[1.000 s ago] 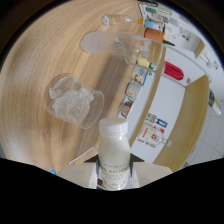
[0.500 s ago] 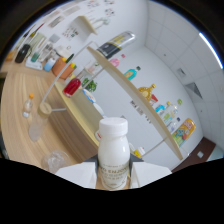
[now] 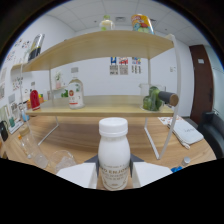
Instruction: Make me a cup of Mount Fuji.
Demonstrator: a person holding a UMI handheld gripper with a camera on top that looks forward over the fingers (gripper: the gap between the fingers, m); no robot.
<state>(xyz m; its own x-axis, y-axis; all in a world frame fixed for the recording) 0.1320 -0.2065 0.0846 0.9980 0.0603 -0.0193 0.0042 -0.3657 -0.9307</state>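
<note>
Gripper view. I have the gripper (image 3: pixel 114 175) closed on a white bottle (image 3: pixel 113 152), both fingers pressing its sides; it stands upright, lifted between them. I judge this the carrying step: an ingredient held, not yet poured. The next move calls for bringing it over the clear cups (image 3: pixel 55 161) just ahead on the wooden counter (image 3: pixel 80 137) and tilting. Beyond, a two-tier shelf (image 3: pixel 107 44) carries bottles and jars against a white wall with a dark door (image 3: pixel 201 80).

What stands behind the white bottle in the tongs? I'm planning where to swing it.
Behind the white bottle held in the tongs, a wooden shelf rack stands against the wall. The bottle covers the rack's lower middle.
</note>
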